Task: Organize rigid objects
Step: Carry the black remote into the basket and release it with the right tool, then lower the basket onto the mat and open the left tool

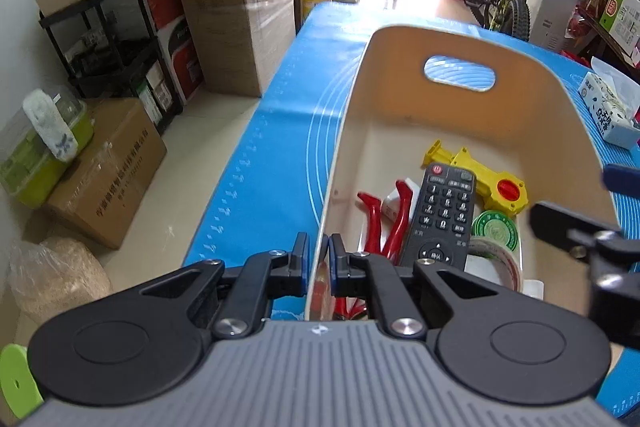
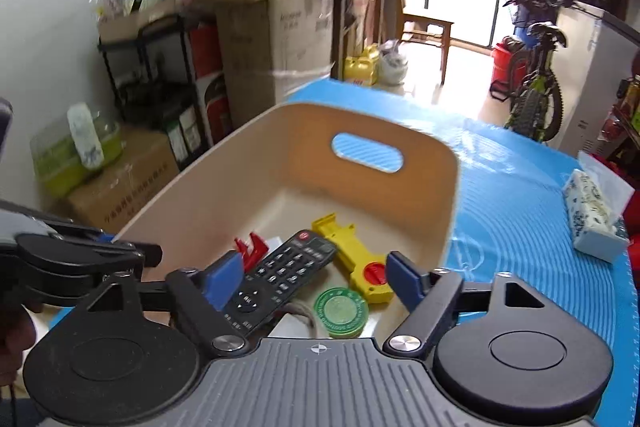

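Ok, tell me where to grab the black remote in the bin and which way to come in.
Grip the remote across its narrow width near the middle, fingers on the two long edges, coming down from above. It lies face up and tilted, propped on the clutter, so its edges look reachable. The red pliers crowd one side and the yellow tool the other, so the open right gripper should probably descend straight.

Cream bin (image 1: 460, 39) on blue ringed mat (image 1: 280, 131) holds black remote (image 1: 440, 215), yellow toy (image 1: 480, 179).
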Demonstrator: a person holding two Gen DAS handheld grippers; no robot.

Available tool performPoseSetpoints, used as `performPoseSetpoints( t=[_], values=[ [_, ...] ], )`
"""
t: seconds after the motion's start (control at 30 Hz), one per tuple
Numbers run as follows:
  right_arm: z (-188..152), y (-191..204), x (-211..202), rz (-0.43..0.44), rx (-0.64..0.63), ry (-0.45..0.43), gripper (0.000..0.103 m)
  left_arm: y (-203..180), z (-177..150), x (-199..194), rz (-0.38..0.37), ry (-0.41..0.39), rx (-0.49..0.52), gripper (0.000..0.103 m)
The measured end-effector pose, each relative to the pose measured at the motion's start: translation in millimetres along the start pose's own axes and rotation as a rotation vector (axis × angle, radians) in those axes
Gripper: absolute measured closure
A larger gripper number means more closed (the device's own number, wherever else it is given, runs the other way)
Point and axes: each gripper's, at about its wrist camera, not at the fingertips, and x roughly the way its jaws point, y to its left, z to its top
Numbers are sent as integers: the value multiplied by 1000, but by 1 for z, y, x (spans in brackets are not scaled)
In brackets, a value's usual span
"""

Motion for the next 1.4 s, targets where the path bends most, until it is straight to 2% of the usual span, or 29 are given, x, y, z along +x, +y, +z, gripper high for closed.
performPoseSetpoints(
  t=[0.03,0.1,0.13,0.17,0.23,0.53,0.87,1.1,1.4],
  values=[
    [1,-3,-6,-5,5,-8,18,-1,1,-4,-2,-9,-2,88],
    [1,-10,-19,-16,12,-25,14,-2,2,-12,-24,-24,-6,64],
    [1,-13,-27,-21,14,-35,12,-4,2,-17,-34,-39,-6,48],
    [1,-15,-34,-25,14,-43,11,-6,2,-23,-33,-62,-3,38],
    [0,-20,-48,-39,10,-50,8,-14,2,-35,-22,-94,21,31],
    [-18,-41,-106,-88,26,-61,6,-38,-11,-86,-4,-138,56,30],
    [-55,-63,-159,-120,41,-91,5,-75,-33,-134,-42,-192,93,30],
    [-84,-78,-183,-141,56,-107,5,-97,-56,-153,-35,-215,125,30],
    [-126,-85,-202,-162,101,-125,5,-116,-83,-160,-42,-212,144,30]
  ],
)
